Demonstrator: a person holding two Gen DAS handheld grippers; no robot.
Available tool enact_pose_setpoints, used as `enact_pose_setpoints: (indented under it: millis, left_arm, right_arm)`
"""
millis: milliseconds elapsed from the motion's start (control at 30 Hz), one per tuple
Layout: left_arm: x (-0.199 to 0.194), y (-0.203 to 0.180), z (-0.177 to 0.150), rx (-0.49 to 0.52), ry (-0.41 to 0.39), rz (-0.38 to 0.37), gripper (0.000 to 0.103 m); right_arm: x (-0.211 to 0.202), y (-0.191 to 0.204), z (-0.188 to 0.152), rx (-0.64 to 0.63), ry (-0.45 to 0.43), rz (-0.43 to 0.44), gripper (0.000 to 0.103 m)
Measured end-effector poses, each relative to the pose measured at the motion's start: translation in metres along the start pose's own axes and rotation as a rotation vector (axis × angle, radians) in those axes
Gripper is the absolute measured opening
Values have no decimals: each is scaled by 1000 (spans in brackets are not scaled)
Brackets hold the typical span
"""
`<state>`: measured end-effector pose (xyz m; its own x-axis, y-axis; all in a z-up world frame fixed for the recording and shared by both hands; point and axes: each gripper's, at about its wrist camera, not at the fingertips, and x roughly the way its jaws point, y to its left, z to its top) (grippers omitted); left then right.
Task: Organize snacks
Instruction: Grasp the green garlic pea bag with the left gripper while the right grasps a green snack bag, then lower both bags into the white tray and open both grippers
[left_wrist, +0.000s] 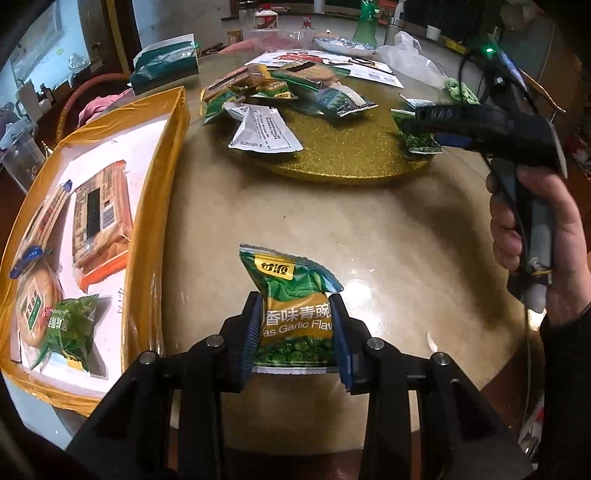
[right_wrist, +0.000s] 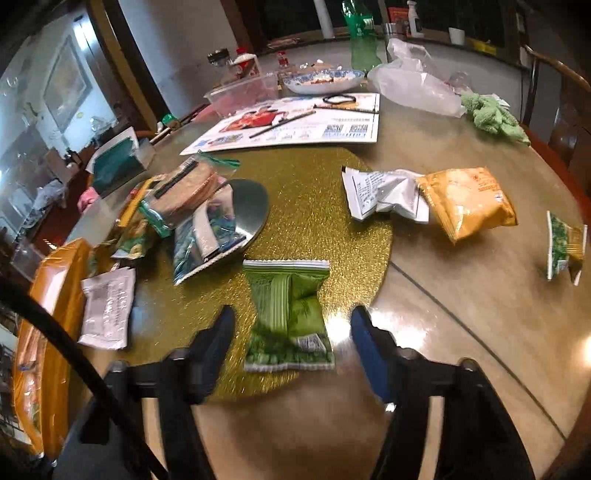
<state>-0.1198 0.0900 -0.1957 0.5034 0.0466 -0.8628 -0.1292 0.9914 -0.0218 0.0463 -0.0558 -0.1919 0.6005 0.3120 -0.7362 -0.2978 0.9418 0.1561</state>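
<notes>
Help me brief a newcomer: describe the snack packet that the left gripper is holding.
Start at the gold-lined tray on the round table; right of it, the left gripper clamps a green pea packet. Unlike the other snacks, it carries a yellow band reading "Garlic" and sits between blue fingers.

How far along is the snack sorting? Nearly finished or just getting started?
Partway, by the look of it. Done: the yellow box already holds several packets. In hand: the left gripper clamps a green pea packet; the right gripper straddles a light green packet without pressing it. Left: a pile of snacks on the gold mat, plus an orange bag on the table.
</notes>
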Motion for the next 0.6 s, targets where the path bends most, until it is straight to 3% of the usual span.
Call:
enact_pose_setpoints:
  millis: [167, 367, 500, 600]
  left_arm:
    - [-1, 2, -2, -19, -30, -19, 39]
    - [-2, 5, -2, -59, -40, -44, 39]
    - [-2, 8, -4, -87, -56, -61, 38]
    - [-6, 9, -7, -115, -36, -112, 36]
  right_arm:
    - [-26, 7, -29, -24, 23, -7, 37]
    - [-73, 20, -89, -44, 32, 97, 37]
    - [-85, 25, -107, -28, 36, 123, 37]
    - [-89, 31, -113, -42, 51, 170, 36]
